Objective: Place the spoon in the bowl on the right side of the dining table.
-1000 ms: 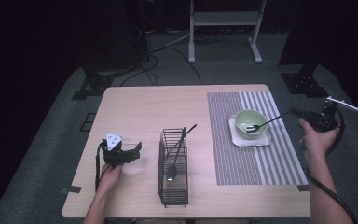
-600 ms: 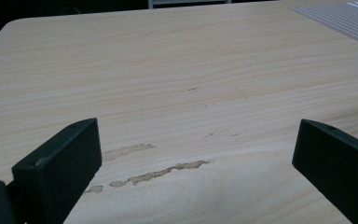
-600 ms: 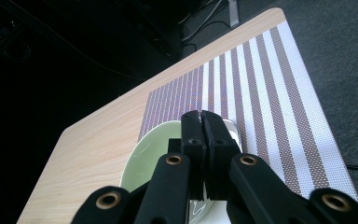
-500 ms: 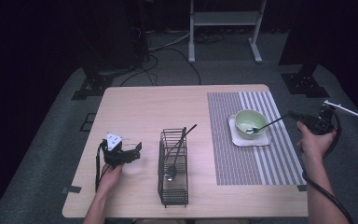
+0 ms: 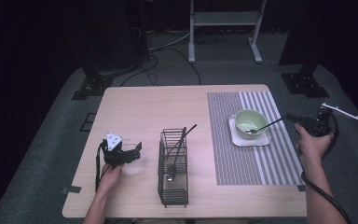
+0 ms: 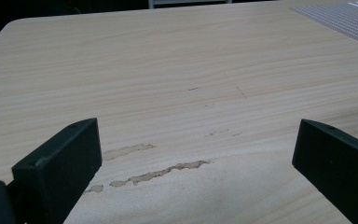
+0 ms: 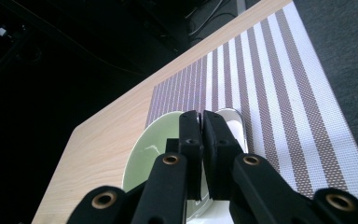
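Overhead, a person works at a wooden table (image 5: 135,107) with a handheld gripper in each hand

At the near left, the left gripper (image 5: 131,152) rests low over bare wood, its two black jaws spread wide apart with nothing between them, as the left gripper view confirms. Near the middle of the table stands a black wire basket (image 5: 173,186) with a spoon (image 5: 176,156) leaning inside it. On the right lies a striped placemat (image 5: 247,163); on it a pale green bowl (image 5: 249,120) sits on a white square plate (image 5: 254,141). At the far right edge, the right gripper (image 5: 290,118) has its jaws pressed together on the handle of a second spoon (image 5: 263,126), whose scoop end rests inside the bowl
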{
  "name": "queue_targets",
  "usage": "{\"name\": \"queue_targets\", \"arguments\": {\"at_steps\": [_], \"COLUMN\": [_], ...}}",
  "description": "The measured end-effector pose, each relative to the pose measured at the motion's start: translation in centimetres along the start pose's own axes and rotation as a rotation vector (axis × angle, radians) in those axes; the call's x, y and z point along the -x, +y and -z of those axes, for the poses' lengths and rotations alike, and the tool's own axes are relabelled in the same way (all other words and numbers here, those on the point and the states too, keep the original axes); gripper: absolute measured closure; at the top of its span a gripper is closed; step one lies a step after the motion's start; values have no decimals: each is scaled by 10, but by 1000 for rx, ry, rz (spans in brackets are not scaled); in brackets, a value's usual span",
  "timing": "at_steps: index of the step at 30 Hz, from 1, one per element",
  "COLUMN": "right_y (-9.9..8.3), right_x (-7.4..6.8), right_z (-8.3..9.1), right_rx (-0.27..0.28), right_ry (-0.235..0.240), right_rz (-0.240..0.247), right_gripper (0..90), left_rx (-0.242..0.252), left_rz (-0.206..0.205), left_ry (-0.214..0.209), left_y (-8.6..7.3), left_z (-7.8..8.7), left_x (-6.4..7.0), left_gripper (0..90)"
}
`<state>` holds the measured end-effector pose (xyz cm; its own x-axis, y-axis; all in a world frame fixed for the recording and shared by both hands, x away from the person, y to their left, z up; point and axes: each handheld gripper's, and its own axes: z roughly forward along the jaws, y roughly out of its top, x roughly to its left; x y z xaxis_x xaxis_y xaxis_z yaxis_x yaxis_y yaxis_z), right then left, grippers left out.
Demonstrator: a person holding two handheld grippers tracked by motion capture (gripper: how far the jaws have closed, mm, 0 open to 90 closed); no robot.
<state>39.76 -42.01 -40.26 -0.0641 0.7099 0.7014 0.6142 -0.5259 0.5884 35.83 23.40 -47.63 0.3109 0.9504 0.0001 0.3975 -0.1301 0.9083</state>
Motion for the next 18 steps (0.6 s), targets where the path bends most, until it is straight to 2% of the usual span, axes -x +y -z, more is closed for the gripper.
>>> {"name": "queue_targets", "arguments": {"at_steps": [8, 18], "right_y": [-2, -5], "right_x": [5, 11], "right_z": [0, -2], "right_rx": [-20, -50], "right_ry": [11, 10], "right_rz": [-23, -32], "right_gripper": [781, 736], "left_rx": [1, -1], "left_rz": [0, 5], "left_ry": [0, 1], "left_y": [0, 0], "left_z": [0, 0], "left_x": [0, -1], "left_gripper": [4, 4]}}
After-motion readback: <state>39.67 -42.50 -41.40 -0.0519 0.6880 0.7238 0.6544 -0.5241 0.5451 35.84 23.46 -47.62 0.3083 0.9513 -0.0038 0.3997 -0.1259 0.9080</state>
